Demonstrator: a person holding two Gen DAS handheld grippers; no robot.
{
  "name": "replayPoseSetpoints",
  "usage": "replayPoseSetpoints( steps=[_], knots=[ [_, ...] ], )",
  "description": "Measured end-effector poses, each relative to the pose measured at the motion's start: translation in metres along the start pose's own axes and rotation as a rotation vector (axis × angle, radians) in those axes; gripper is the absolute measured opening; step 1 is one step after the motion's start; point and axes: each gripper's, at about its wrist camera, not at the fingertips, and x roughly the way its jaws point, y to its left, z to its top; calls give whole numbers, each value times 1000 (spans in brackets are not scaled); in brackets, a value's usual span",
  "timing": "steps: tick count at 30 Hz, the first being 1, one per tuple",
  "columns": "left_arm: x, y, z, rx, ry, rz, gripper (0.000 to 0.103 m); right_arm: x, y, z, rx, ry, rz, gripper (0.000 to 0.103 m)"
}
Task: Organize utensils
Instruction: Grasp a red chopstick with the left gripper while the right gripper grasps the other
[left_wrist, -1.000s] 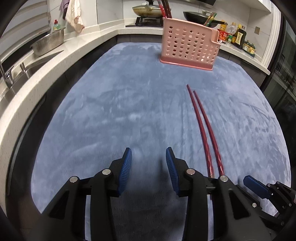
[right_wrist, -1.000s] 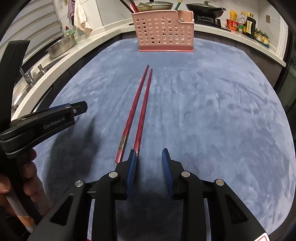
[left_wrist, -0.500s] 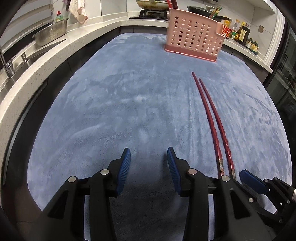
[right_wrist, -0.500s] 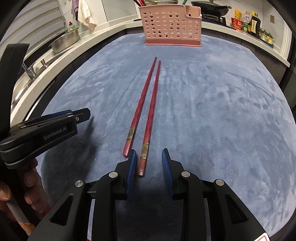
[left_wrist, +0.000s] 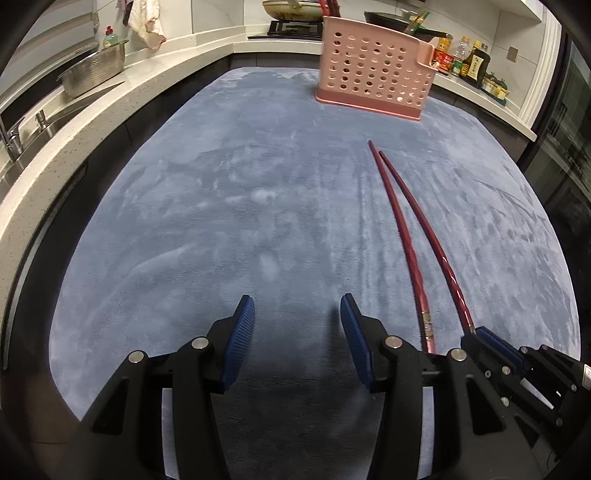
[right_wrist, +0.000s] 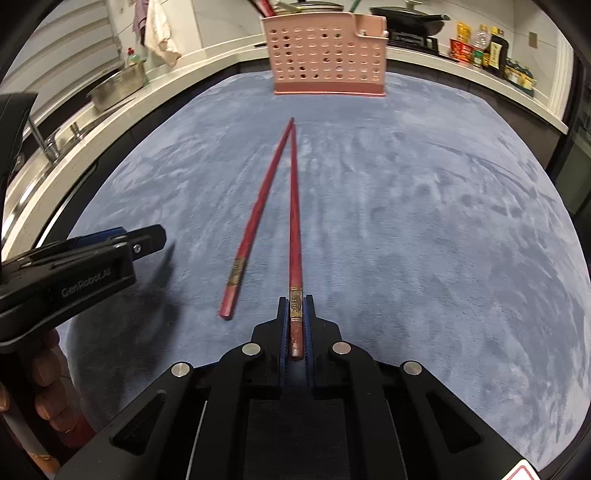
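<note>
Your right gripper (right_wrist: 295, 314) has its jaws clamped on the butt end of one red chopstick (right_wrist: 294, 221), long axis aimed straight at the pink basket (right_wrist: 327, 55) ahead. The other chopstick (right_wrist: 255, 218) lies just left on the table (right_wrist: 443, 221), nearer your left gripper (left_wrist: 297, 317), whose empty jaws are opening.

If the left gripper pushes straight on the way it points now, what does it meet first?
Most likely just the blue cloth. The left gripper, its jaws opening with nothing between them, points down at bare fabric. The free chopstick lies off to its right, the pink basket far beyond, though depth is uncertain.
</note>
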Motion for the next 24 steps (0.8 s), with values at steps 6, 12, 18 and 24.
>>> replayPoseSetpoints(
  steps=[6,12,18,24],
  knots=[
    [-2,-15,-1,31,-3,-35,52,-3,-16,0,42,-3,-14,7],
    [-2,-40,-5,82,3,-87,52,-4,-28,0,70,-5,-20,7],
    [4,-58,-9,111,20,-102,52,-5,-35,-1,93,-6,-18,7],
    [12,-62,-12,109,36,-97,51,-5,-37,-2,101,-8,-12,7]
  ],
)
